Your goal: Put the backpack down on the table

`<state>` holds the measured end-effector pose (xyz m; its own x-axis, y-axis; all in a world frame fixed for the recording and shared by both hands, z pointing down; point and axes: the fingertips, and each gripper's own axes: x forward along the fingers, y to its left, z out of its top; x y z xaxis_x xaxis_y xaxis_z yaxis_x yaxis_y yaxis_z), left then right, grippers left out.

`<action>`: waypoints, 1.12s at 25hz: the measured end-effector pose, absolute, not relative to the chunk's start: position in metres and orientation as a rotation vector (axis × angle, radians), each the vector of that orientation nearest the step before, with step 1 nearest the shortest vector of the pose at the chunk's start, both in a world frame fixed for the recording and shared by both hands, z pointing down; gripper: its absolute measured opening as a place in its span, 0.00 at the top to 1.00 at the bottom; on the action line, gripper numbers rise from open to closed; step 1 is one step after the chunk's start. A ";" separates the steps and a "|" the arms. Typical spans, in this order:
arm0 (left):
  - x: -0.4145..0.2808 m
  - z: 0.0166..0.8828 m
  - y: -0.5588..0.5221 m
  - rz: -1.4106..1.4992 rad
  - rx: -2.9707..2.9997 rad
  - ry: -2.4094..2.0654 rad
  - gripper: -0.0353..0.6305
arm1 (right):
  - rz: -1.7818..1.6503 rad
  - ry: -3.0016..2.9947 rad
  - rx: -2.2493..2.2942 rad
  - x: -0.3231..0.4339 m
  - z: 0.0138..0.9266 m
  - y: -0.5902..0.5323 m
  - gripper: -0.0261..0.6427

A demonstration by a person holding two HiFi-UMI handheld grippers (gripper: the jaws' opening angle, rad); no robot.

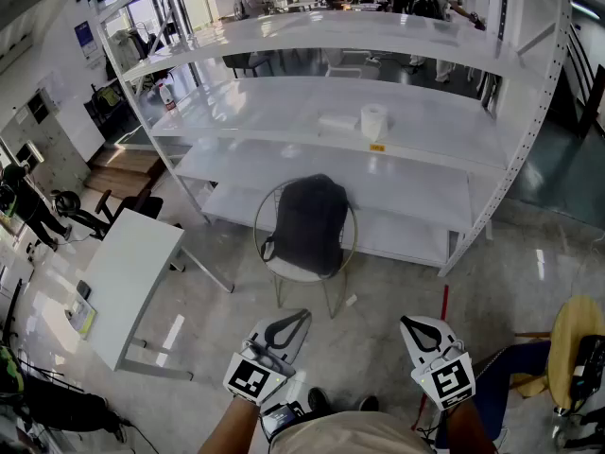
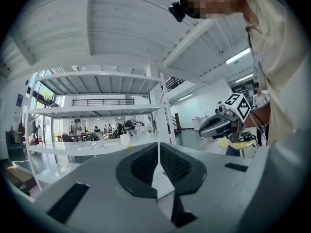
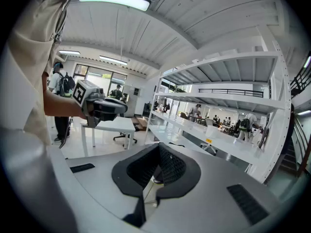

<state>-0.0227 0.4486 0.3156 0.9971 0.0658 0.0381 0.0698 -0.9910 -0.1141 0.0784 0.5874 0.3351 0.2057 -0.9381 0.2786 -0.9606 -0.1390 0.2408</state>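
- Head view: backpack (image 1: 307, 223) sits on chair (image 1: 352, 244); surface (image 1: 132, 272) stands to its left, apart. Pickup not yet begun.
- Left gripper view: left tool (image 2: 158, 152) closed, empty.
- Right gripper view: right tool (image 3: 158, 163) closed, empty. Next, probably: approach the backpack, open up, grasp it.

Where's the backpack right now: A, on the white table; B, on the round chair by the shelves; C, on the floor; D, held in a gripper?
B: the head view shows the backpack resting on the round chair, apart from the white table.
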 end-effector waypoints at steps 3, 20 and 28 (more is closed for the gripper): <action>-0.025 0.318 0.442 -0.049 -3.023 -0.107 0.91 | 0.077 -1.764 2.124 0.078 0.336 0.582 0.93; -0.023 0.326 0.410 -0.078 -3.031 -0.130 0.91 | 0.077 -1.739 2.189 0.086 0.335 0.553 0.92; -0.029 0.331 0.378 -0.067 -3.047 -0.172 0.91 | 0.088 -1.739 2.207 0.078 0.339 0.518 0.92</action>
